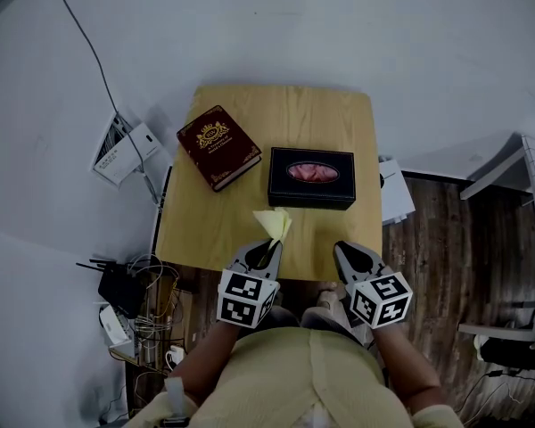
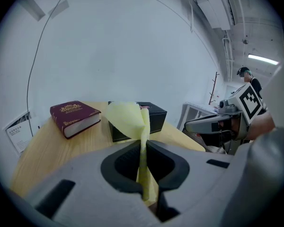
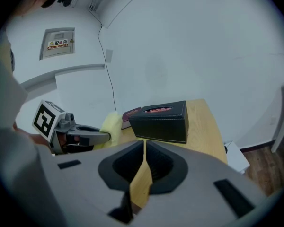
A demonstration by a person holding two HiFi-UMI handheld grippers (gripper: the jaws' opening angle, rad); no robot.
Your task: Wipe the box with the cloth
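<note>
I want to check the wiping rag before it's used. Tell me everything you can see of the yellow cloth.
The cloth is pale yellow, thin and soft-looking, creased into a loose curl. The left gripper has its jaws shut on it: one narrow fold runs back between the pads and the rest fans out ahead. It is held over the near part of the wooden table, just short of the black box, seemingly touching neither.
</note>
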